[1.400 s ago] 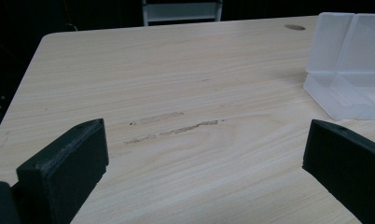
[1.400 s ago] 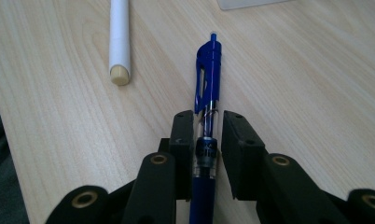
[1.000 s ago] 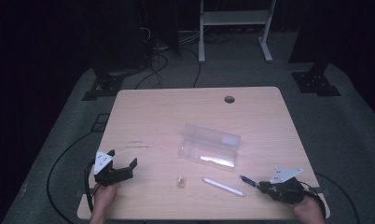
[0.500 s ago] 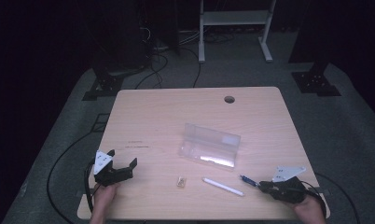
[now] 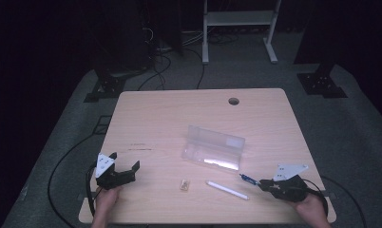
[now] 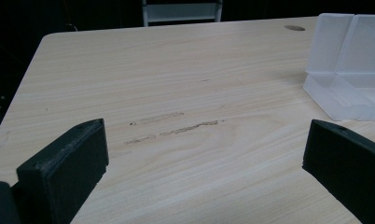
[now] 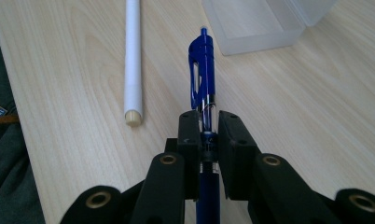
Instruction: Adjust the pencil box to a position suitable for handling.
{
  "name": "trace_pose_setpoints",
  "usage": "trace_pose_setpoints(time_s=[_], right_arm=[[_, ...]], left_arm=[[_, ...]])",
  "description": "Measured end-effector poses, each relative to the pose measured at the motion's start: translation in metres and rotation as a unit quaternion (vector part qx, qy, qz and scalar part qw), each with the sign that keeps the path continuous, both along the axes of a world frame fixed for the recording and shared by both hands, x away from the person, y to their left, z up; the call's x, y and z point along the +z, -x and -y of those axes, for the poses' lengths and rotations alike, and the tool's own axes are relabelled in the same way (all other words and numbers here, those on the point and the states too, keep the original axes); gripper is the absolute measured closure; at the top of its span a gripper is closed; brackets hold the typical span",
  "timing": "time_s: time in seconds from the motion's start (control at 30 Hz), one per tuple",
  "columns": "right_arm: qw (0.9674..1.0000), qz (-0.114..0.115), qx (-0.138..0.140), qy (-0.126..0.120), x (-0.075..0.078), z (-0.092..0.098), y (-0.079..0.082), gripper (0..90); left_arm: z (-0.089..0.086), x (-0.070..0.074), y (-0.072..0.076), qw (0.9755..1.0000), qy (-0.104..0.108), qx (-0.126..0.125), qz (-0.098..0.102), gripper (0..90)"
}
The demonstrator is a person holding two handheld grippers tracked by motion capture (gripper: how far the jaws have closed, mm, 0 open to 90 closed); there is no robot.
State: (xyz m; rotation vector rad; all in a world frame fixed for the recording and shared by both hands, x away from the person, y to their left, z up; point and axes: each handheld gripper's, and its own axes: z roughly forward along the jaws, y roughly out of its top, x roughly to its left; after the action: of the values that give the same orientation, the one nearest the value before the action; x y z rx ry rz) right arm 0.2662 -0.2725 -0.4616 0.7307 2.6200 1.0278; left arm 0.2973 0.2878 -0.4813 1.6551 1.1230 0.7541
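A blue pen (image 7: 202, 70) sticks out forward from between the black jaws of my right gripper (image 7: 208, 122), which is shut on its clear barrel. In the high view that gripper (image 5: 265, 184) lies near the table's front right corner with the blue pen (image 5: 247, 178) pointing left towards the open clear plastic case (image 5: 213, 147). A white pen (image 5: 227, 190) lies on the wood just left of it, and it runs alongside as the white pen (image 7: 133, 60) in the right gripper view. My left gripper (image 5: 127, 167) rests at the front left, open, with nothing between its jaws.
A small tan object (image 5: 184, 185) lies near the front edge, between the two hands. The clear case (image 6: 349, 70) stands to the right ahead of the left jaws. A round cable hole (image 5: 233, 101) is at the table's back. Dark scuff marks (image 6: 176, 128) streak the wood.
The right gripper with the blue pen has shifted slightly to the right and towards the front edge. The left gripper has not moved.
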Motion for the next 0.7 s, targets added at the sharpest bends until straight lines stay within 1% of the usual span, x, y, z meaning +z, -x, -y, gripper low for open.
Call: trace_pose_setpoints(time_s=[0.07, 0.23, 0.37, 0.47, 0.63, 0.7], right_arm=[[1.0000, -0.001, 0.003, 0.004, 0.002, -0.004, -0.002, 79.2], [0.9999, 0.007, 0.011, 0.009, 0.008, -0.013, -0.009, 79.3], [0.9999, 0.010, 0.010, 0.005, 0.014, -0.016, -0.015, 79.2], [0.9999, 0.008, 0.012, 0.003, 0.017, -0.019, -0.019, 79.2], [0.9998, 0.004, 0.016, 0.009, 0.021, -0.027, -0.027, 79.3], [0.9998, 0.004, 0.019, 0.006, 0.022, -0.030, -0.030, 79.2]], left_arm=[[0.000, 0.000, 0.000, 1.0000, 0.000, 0.000, 0.000, 0.0], [0.000, 0.000, 0.000, 1.0000, 0.000, 0.000, 0.000, 0.0], [0.000, 0.000, 0.000, 1.0000, 0.001, 0.000, 0.000, 0.0], [0.000, 0.000, 0.000, 1.0000, 0.001, 0.000, 0.000, 0.0], [0.000, 0.000, 0.000, 1.0000, 0.001, 0.000, 0.001, 0.0], [-0.001, 0.000, 0.000, 1.0000, 0.001, -0.001, 0.001, 0.0]])
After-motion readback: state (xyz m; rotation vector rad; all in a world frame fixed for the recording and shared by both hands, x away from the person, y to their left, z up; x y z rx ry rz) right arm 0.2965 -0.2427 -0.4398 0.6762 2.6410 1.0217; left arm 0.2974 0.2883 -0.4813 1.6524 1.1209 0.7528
